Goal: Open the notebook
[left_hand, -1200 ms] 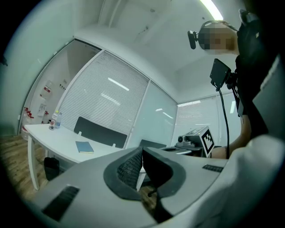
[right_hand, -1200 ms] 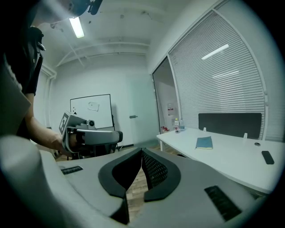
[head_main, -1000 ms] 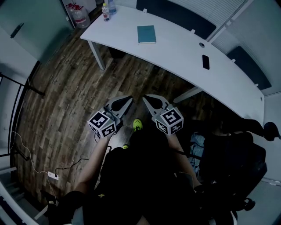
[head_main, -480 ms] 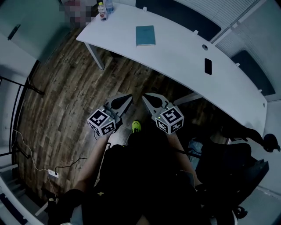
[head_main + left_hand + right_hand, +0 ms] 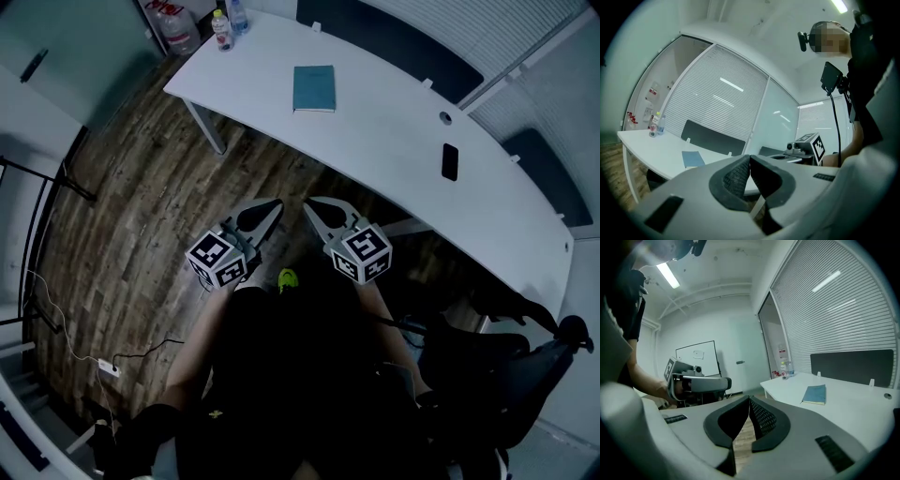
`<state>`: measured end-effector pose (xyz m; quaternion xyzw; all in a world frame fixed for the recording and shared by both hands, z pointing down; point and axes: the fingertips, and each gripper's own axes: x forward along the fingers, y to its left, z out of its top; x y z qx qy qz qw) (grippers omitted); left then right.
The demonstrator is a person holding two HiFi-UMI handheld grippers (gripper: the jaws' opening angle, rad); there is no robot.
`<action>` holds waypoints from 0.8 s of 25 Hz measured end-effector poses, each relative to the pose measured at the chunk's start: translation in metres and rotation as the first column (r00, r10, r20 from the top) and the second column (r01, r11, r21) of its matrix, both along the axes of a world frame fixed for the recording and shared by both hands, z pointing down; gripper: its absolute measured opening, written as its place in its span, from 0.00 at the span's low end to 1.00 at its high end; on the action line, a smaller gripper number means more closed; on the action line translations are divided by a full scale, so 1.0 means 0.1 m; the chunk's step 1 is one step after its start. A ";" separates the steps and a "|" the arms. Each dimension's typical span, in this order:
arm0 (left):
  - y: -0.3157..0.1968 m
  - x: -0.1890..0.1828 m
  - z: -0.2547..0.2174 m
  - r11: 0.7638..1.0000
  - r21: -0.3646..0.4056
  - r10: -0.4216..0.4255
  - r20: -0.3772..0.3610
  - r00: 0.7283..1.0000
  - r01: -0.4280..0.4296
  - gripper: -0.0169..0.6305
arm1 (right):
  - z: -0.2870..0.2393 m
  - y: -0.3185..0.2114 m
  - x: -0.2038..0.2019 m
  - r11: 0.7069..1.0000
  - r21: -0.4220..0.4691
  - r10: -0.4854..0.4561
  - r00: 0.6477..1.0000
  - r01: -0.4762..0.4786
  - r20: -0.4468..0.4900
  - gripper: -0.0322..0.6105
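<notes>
- The left gripper (image 5: 272, 205) is held over the wooden floor (image 5: 141, 197), short of the table. In the left gripper view its jaws meet at the tips, with nothing between them.
- The right gripper (image 5: 311, 205) is just beside it, pointing the same way, towards the table's near edge. Its jaws are also closed together and empty.
- A white power strip (image 5: 108, 367) with a thin cable lies on the floor at far left, well apart from both grippers.
- A large water jug (image 5: 173, 28) stands on the floor beyond the table's left end.
- Two small bottles (image 5: 225, 23) stand on the table's far-left corner, well apart from the notebook.
- The white curved table (image 5: 394, 150) runs from upper left to lower right. A slanted white table leg (image 5: 208, 129) stands under its left end.
- The teal notebook (image 5: 314, 88) lies closed and flat on the table's left half. Nothing rests on it or touches it, and only bare tabletop and floor lie between it and the grippers.
- Dark partition panels (image 5: 394, 42) stand along the table's far edge, behind the notebook.
- A round cable grommet (image 5: 444, 118) and a dark phone (image 5: 450, 161) lie further right on the table, well apart from the notebook.
- A black office chair (image 5: 511, 375) stands at lower right, beside the person.
</notes>
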<state>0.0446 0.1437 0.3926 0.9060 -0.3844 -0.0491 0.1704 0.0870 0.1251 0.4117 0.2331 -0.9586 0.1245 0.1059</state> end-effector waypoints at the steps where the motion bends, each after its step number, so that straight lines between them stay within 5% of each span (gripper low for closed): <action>1: -0.03 0.00 0.01 1.000 -0.001 -0.003 -0.001 1.000 0.003 0.05 | 0.00 -0.03 0.00 1.000 -0.001 -0.002 1.000 0.002 0.001 0.04; 20: -0.81 -0.06 0.02 0.999 0.021 0.046 -0.014 0.999 -0.045 0.05 | -0.02 -0.79 -0.13 0.999 0.013 0.042 0.999 -0.042 -0.006 0.04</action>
